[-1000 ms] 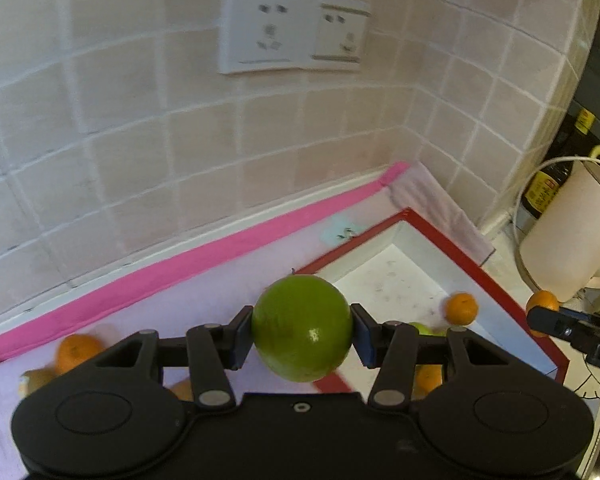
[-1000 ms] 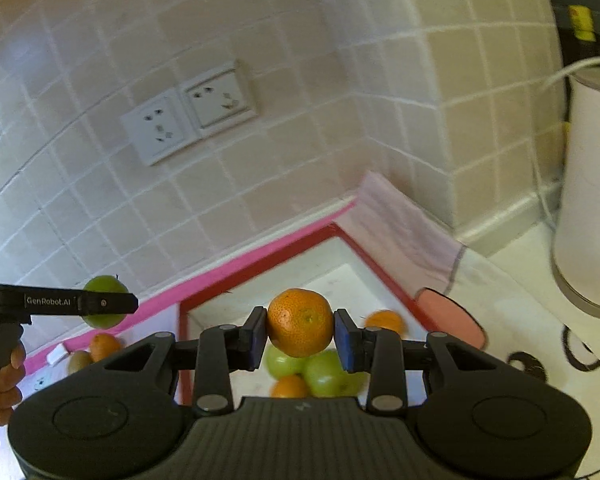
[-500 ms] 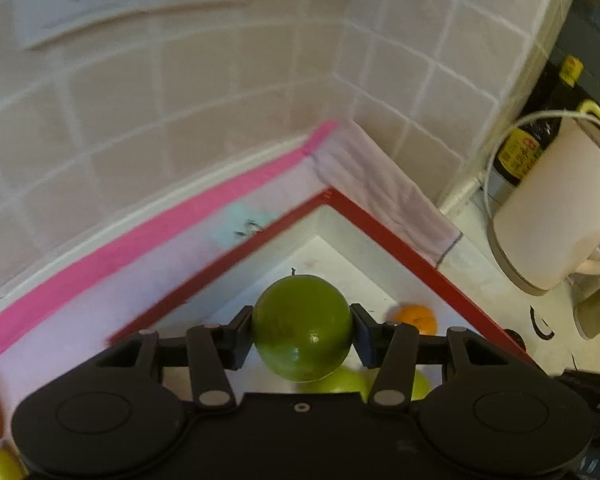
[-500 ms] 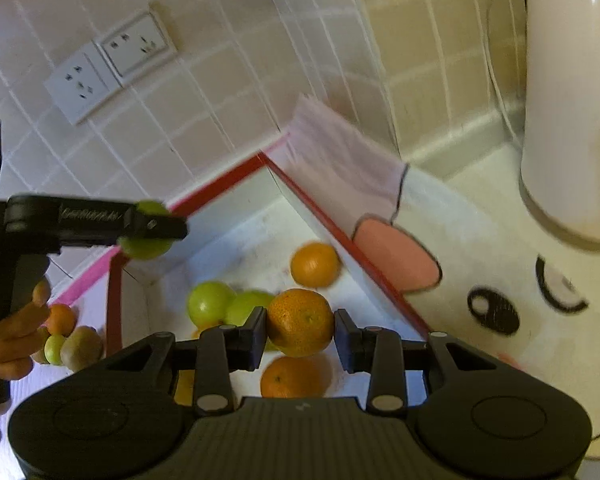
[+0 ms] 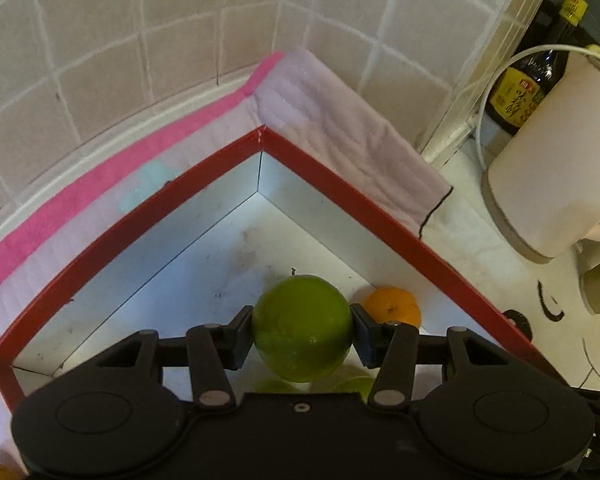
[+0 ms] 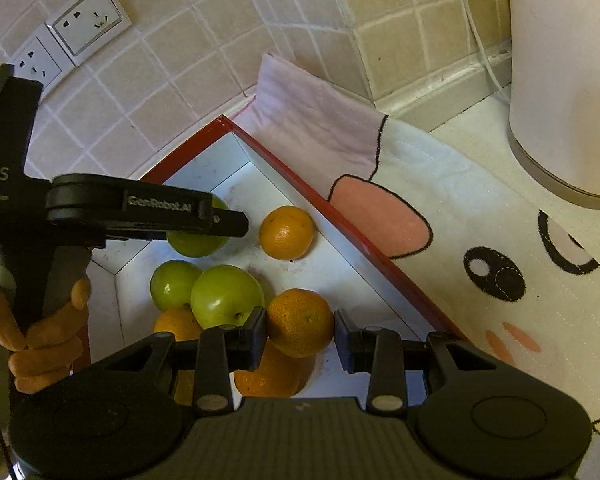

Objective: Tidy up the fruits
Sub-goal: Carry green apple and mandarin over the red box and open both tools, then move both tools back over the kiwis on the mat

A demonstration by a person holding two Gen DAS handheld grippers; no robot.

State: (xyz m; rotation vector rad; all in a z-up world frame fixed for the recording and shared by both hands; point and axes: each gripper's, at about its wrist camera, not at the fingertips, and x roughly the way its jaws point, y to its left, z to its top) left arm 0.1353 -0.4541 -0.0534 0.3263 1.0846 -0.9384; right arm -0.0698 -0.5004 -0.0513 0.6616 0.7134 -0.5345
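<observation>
Over the red-rimmed box [image 5: 380, 216], a green fruit [image 5: 302, 334] sits clamped between the pads of the left gripper [image 5: 302, 336], above the white floor near a loose orange [image 5: 392, 306]. Beside it, the right gripper [image 6: 300, 334] has an orange [image 6: 300, 320] between its jaws; the left pad touches it, while a slight gap shows at the right pad, so the grip looks loosened. Below lie two green fruits [image 6: 224, 296] and more oranges [image 6: 286, 232]. A cartoon-face cloth [image 6: 480, 240] covers the worktop beside a pale kettle [image 6: 564, 80].
</observation>
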